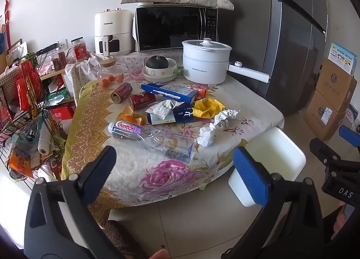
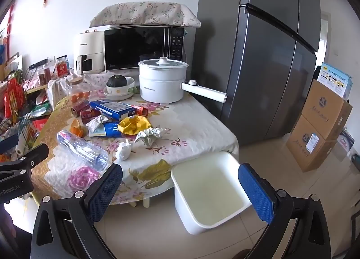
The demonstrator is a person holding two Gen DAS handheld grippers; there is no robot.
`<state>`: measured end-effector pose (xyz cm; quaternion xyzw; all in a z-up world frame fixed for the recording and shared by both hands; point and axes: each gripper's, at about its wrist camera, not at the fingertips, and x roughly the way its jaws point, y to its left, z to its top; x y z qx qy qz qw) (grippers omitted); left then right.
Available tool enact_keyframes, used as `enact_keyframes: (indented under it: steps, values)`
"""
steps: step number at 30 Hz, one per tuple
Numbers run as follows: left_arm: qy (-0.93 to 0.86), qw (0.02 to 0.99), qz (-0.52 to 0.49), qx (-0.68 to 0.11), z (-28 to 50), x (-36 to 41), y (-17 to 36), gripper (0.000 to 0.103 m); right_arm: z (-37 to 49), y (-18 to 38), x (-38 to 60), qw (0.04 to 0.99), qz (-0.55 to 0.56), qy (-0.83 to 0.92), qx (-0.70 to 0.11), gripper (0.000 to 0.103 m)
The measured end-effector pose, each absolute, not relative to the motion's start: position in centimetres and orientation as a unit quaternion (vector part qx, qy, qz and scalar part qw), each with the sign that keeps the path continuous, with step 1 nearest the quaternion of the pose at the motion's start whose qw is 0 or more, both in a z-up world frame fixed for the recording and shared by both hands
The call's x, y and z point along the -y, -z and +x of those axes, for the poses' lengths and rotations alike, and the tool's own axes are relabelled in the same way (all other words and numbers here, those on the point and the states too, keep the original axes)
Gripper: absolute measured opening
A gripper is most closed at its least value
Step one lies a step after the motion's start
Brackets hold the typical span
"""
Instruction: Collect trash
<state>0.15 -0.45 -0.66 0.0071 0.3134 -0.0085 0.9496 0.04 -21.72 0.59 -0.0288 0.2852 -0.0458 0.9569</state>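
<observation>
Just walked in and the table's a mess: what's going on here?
Someone is about to clear trash. Both claws, left and right, are open and hold nothing. The plastic bottle, crumpled tissues, wrappers and cans lie on the table. The white bin on the floor looks empty.

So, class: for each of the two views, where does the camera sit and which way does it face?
Left wrist: rides the left hand-held gripper, open, facing the cluttered table; the right hand-held gripper shows at its right edge.
Right wrist: rides the right hand-held gripper, open, facing the table edge and white bin; the left one shows at its left edge.
Shared: table, plastic bottle, bin, microwave.
</observation>
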Motion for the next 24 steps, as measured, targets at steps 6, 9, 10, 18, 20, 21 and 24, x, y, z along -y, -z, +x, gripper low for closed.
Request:
enact_keyframes:
  steps: [6, 9, 10, 18, 20, 21, 24]
  values:
    - [0.012, 0.948, 0.008, -0.319, 0.26, 0.17, 1.06, 0.103, 0.01, -0.63, 21.75, 0.957, -0.025, 0.047, -0.283, 0.103]
    - [0.012, 0.947, 0.007, -0.32, 0.27, 0.03, 1.08, 0.103, 0.01, -0.62, 21.68, 0.958, -0.025, 0.048, -0.283, 0.103]
    - [0.012, 0.947, 0.007, -0.32, 0.24, 0.03, 1.1, 0.103, 0.03, -0.62, 21.72, 0.958, -0.026, 0.047, -0.283, 0.103]
    - [0.011, 0.946, 0.007, -0.323, 0.19, -0.15, 1.29, 0.103, 0.03, -0.65, 21.8, 0.957, -0.025, 0.047, -0.284, 0.103]
    - [0.011, 0.946, 0.007, -0.323, 0.17, -0.14, 1.34, 0.103, 0.05, -0.64, 21.78, 0.957, -0.024, 0.047, -0.284, 0.103]
    - [0.011, 0.946, 0.007, -0.324, 0.26, -0.17, 1.4, 0.103, 0.01, -0.64, 21.82, 0.958, -0.024, 0.047, -0.284, 0.103]
    - [0.011, 0.945, 0.006, -0.326, 0.25, -0.22, 1.44, 0.103, 0.01, -0.63, 21.81, 0.958, -0.024, 0.047, -0.283, 0.103]
